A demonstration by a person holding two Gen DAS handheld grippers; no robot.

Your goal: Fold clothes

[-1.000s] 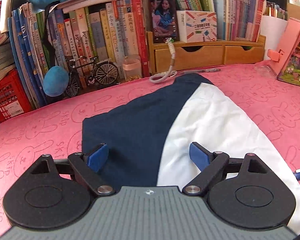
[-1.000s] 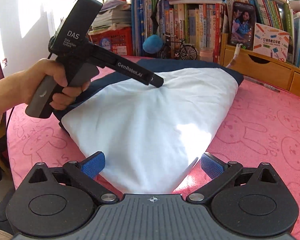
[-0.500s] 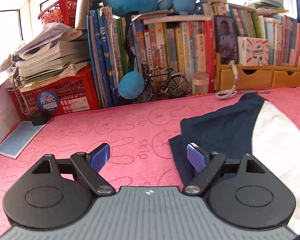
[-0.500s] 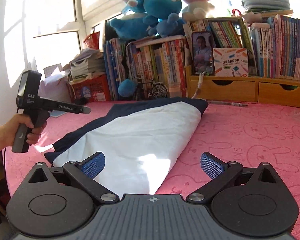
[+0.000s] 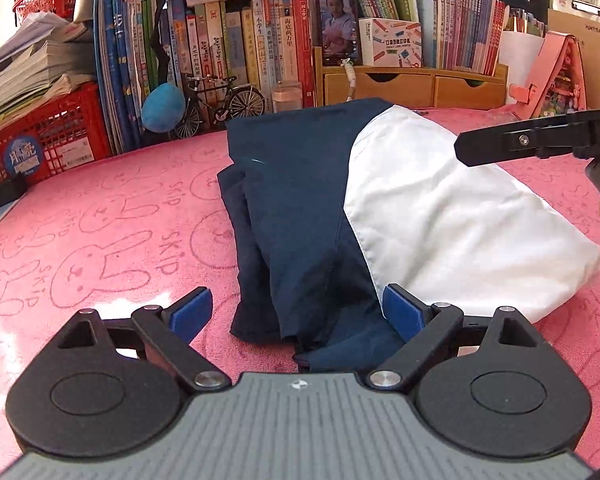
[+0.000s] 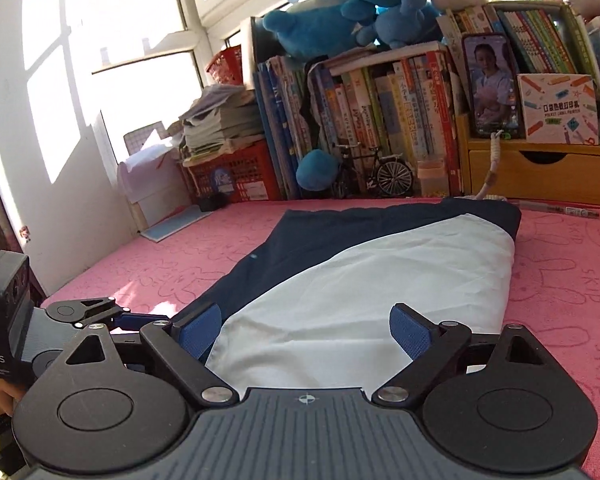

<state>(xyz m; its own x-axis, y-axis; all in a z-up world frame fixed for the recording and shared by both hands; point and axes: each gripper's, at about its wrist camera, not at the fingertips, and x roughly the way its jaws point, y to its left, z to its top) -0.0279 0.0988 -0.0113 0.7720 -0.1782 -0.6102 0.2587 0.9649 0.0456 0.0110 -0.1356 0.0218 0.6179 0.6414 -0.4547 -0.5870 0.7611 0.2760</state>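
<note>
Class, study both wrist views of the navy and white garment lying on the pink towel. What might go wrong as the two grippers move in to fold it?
1. The left gripper, jaws opening, faces several loose overlapping layers at the edge of the navy and white garment; it may catch only some layers.
2. The right gripper, jaws closing over the white panel, may bunch the fabric.
3. The pink bunny-print towel underneath could get pinched too.

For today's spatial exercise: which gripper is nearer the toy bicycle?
Left. The left gripper sits over the garment's navy side, which faces the bicycle; the right gripper sits over the white side, farther off.
</note>
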